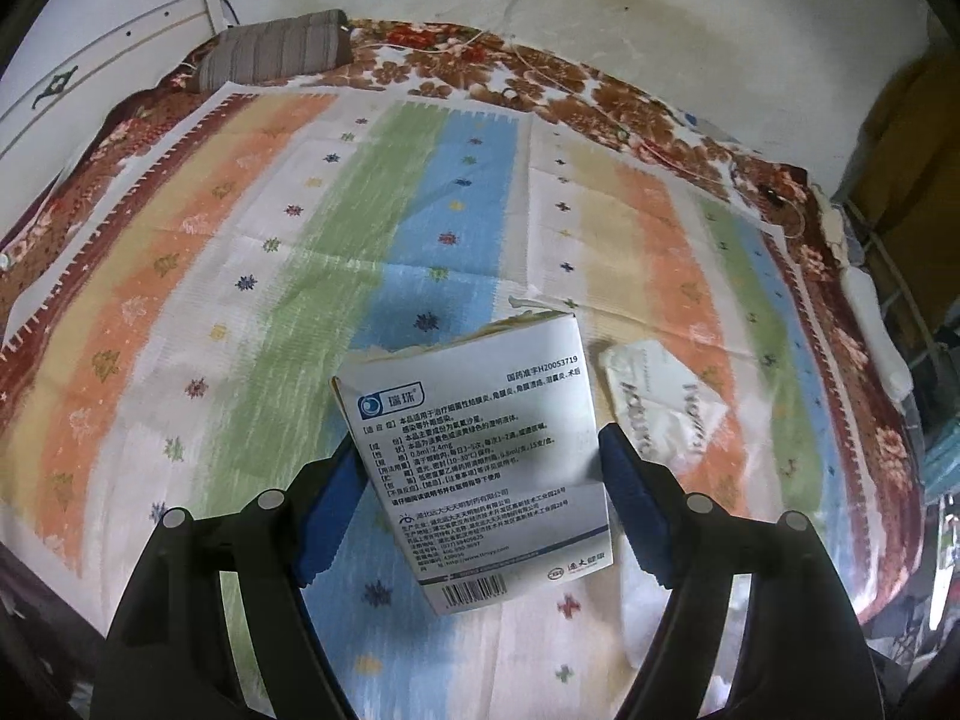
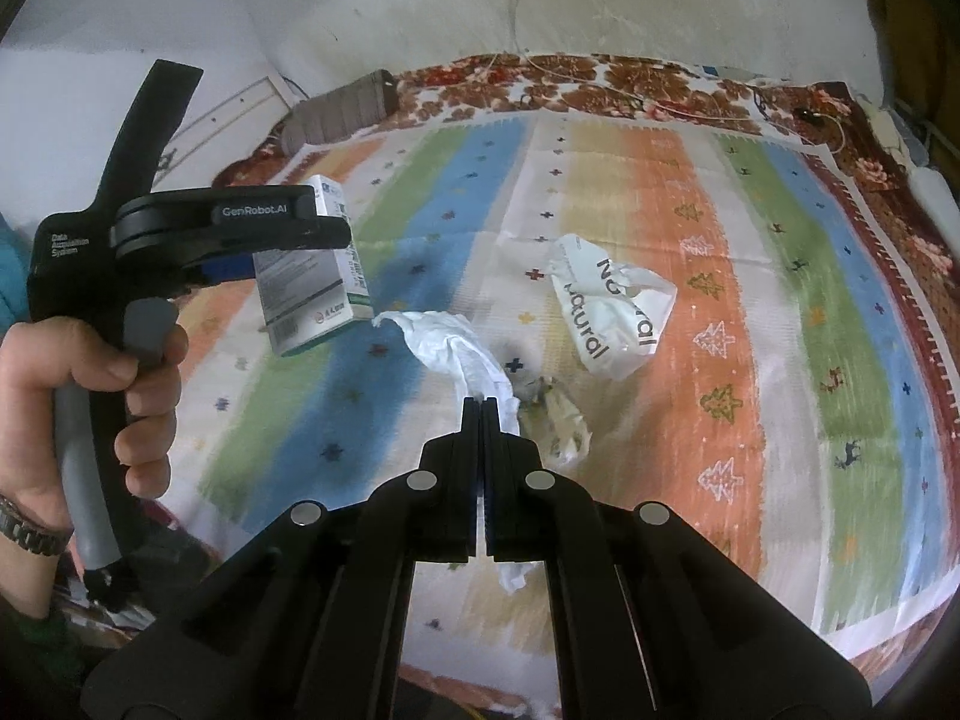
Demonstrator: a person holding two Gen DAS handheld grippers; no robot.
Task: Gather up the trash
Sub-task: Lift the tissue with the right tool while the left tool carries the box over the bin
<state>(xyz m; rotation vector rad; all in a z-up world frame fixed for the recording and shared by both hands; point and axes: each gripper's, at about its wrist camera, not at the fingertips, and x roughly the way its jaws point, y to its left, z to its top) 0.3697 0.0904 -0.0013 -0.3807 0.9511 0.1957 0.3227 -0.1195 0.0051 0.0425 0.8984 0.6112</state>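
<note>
My left gripper [image 1: 480,468] is shut on a white and blue medicine box [image 1: 480,456] and holds it above the striped bed cover; the box also shows in the right wrist view [image 2: 312,276] with the left gripper [image 2: 300,240] clamped on it. My right gripper [image 2: 481,405] is shut on a crumpled white tissue [image 2: 456,354], lifted off the cover. A crumpled white bag printed "Natural" [image 2: 606,306] lies on the cover beyond it, also in the left wrist view [image 1: 660,402]. A small yellowish crumpled scrap [image 2: 558,414] lies just right of my right fingers.
The striped cover [image 1: 270,276] lies over a floral blanket [image 1: 510,78] on a bed. A grey striped pillow [image 1: 276,48] sits at the far left by the wall. A white cord runs along the far edge [image 2: 690,108]. Clutter stands beyond the bed's right side [image 1: 888,324].
</note>
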